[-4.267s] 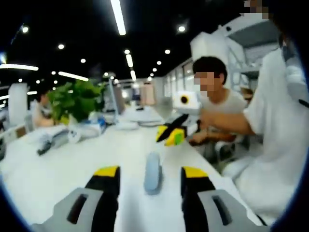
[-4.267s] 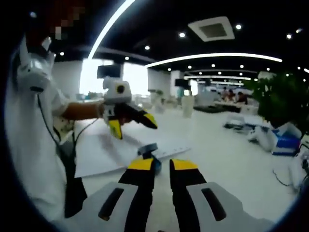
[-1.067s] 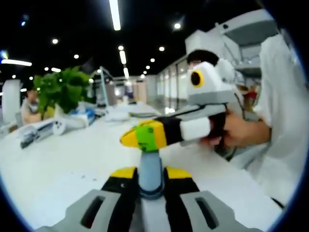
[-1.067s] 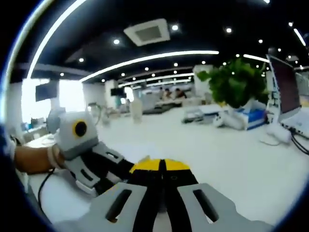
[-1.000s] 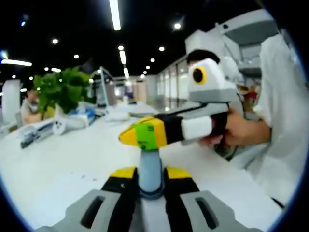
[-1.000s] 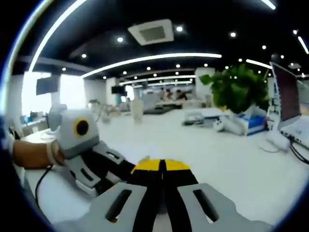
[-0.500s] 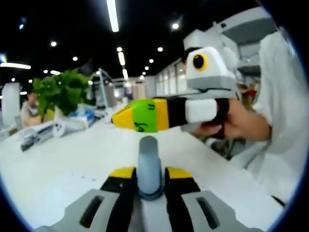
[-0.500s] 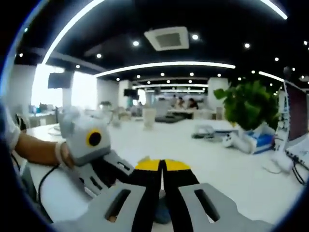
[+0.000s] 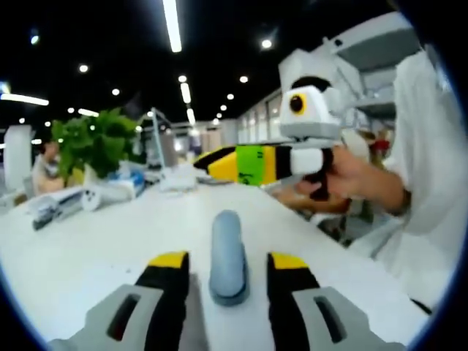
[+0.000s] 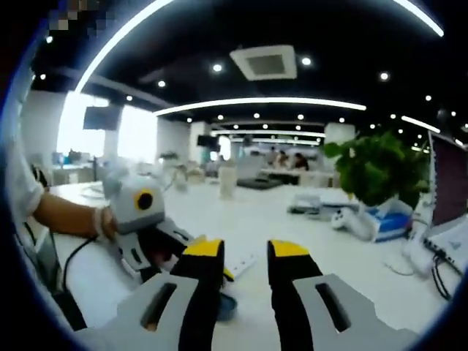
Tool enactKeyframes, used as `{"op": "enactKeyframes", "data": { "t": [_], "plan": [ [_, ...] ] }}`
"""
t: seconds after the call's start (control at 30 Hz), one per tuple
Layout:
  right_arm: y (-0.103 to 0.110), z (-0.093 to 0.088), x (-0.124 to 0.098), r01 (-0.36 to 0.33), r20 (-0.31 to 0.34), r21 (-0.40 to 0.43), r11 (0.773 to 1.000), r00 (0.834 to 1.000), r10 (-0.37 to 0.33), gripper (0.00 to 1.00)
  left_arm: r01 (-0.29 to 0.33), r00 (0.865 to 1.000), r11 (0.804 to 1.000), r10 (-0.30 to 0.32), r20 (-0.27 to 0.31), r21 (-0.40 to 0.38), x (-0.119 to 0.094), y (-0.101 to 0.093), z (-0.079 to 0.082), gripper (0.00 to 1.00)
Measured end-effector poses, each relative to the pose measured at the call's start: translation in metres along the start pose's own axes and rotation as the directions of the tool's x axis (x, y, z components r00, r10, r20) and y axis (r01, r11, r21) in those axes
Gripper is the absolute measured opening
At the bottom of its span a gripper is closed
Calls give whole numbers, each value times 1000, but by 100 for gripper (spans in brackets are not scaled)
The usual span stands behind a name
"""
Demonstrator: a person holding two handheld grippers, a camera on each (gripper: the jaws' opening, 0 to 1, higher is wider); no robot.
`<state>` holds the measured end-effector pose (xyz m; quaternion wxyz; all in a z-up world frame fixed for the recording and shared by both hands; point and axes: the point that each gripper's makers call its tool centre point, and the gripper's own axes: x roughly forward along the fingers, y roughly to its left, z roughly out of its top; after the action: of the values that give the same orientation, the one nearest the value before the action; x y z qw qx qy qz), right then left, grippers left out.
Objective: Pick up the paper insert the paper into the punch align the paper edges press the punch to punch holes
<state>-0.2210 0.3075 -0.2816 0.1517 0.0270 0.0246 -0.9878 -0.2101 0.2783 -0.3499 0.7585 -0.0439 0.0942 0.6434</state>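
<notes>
Straddling punch (image 9: 227, 252) — left gripper (image 9: 228, 259) fingers open, untouching; right gripper (image 10: 245, 248) fingers parted, empty.

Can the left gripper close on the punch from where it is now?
Probably yes. The left gripper is open, and the punch stands upright on the white table right between its jaws. The right gripper is held up above, clear of the gap.

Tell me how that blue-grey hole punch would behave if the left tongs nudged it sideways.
The hole punch looks long and narrow, lying flat on the smooth white table, so it would probably slide or pivot rather than tip. Its rounded top may let the open left tongs slip off. It looks rigid.
</notes>
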Motion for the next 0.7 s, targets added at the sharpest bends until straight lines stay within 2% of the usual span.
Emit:
{"op": "enactKeyframes", "data": {
  "t": [0.23,0.37,0.4,0.47,0.57,0.7],
  "plan": [
    [-17,-5,-24,-10,3,63,998,1000,10,39,13,1000,1000,-13,18,4,0,-4,4,46],
    [-27,-14,-39,21,-25,49,999,999,-20,45,17,998,999,-15,53,-38,-1,-1,12,48],
    [-28,-16,-41,19,-27,41,999,999,-18,44,14,998,999,-12,58,-40,-1,0,15,48],
    [-27,-18,-45,2,-25,38,999,1000,-2,40,15,997,999,-12,74,-48,0,1,19,48],
    [-22,-20,-47,-38,-17,54,998,999,39,41,12,997,998,-8,83,-54,-1,3,22,48],
    [-10,-24,-48,-128,1,90,988,992,128,42,8,997,998,-3,82,-56,-5,4,27,49]
  ]
}}
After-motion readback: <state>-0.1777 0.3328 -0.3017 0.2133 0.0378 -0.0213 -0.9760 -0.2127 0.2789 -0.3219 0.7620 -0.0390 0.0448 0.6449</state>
